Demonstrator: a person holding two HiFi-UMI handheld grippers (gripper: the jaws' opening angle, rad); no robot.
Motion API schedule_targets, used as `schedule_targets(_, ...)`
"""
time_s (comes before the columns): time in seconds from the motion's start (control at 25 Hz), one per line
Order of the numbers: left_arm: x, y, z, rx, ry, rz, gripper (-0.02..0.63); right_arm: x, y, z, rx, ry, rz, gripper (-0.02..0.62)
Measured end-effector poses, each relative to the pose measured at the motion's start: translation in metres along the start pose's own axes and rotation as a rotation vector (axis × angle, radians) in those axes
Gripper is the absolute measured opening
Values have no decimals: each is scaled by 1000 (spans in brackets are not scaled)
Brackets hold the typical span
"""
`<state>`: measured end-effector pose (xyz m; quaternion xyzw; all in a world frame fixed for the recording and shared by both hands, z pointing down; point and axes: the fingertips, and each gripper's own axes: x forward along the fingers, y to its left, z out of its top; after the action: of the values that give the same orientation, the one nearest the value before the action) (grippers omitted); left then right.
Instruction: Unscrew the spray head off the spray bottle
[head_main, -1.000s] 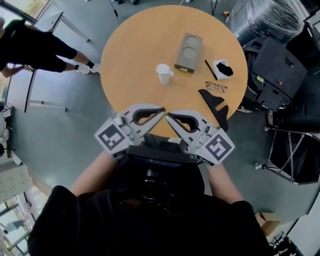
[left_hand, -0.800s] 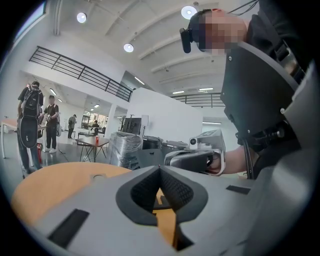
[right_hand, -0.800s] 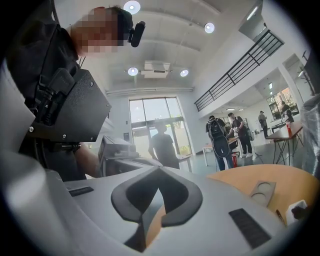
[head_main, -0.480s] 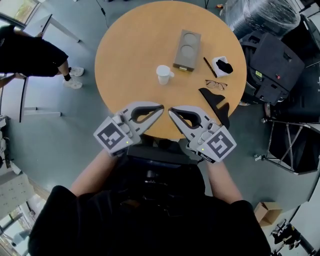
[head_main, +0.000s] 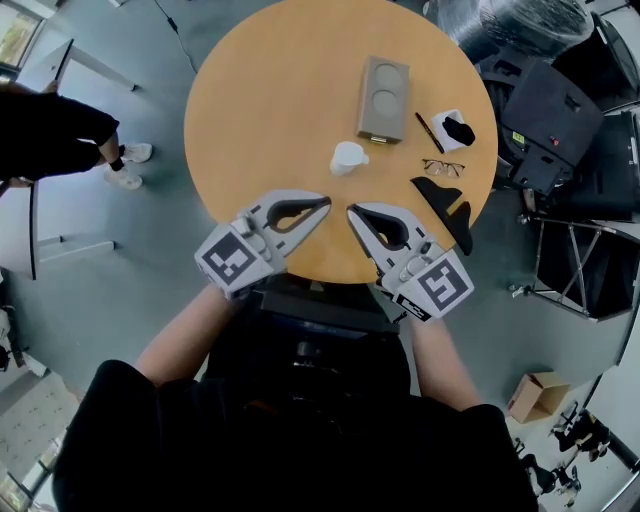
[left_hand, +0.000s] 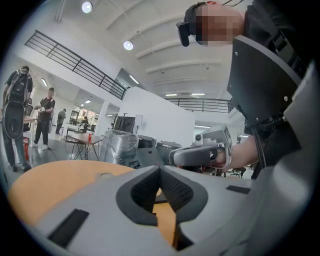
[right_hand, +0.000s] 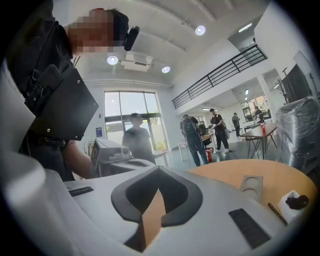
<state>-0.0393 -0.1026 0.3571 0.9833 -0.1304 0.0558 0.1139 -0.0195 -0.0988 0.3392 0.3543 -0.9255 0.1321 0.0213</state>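
While we hold both claws over the near rim of the round wooden table (head_main: 250, 90), at its 6 o'clock, neither claw touches anything. Our left gripper (head_main: 327, 203) has its jaws closed, tips together, with nothing between them; only bare tabletop shows through the gap behind the pads. Our right gripper (head_main: 351, 210) reads the same: jaws pressed together, empty. The 2 tips angle toward each other, near but apart, with the left at 9 o'clock of the right. In each gripper view we see the other gripper close by, with a hand round its grip.

The spray bottle (head_main: 348, 157) is small and white. It sits free on the tabletop near the centre, at 12 o'clock from the 2 tips and apart from them. At this size we cannot tell head from body, nor whether it stands upright.

Around the bottle:
- grey tray (head_main: 384, 98) with 2 round recesses, at 1 o'clock
- black pen (head_main: 422, 132) and a white box (head_main: 458, 130) holding something black, at 2 o'clock
- glasses (head_main: 442, 168), at 3 o'clock
- black shaped piece (head_main: 447, 208), at 4 o'clock, lying at the table's edge

Off the table:
- person in black (head_main: 50, 130), at 9 o'clock
- plastic-wrapped load (head_main: 530, 25), at 1 o'clock
- cardboard box (head_main: 535, 396), at 4 o'clock, well apart from the table
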Motion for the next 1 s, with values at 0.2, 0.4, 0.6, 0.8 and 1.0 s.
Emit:
schedule_targets(0.2,-1,28,-25,-13,7,-28,17,28,-18,-20,0,19,-61,0)
schedule_targets(0.4,6,51,-48,-4,-30,-45,17,45,-39,-42,16,26,-93,0)
schedule_targets(0.6,25,77,-91,-13,-1,-5,26,52,-65,-85,59,68,-66,0)
schedule_targets(0.8,52,101,-148,-27,53,29,34,55,-94,-134,93,86,-40,0)
schedule_targets(1.0,73,115,-198,18,56,84,55,52,-116,-183,113,109,-31,0)
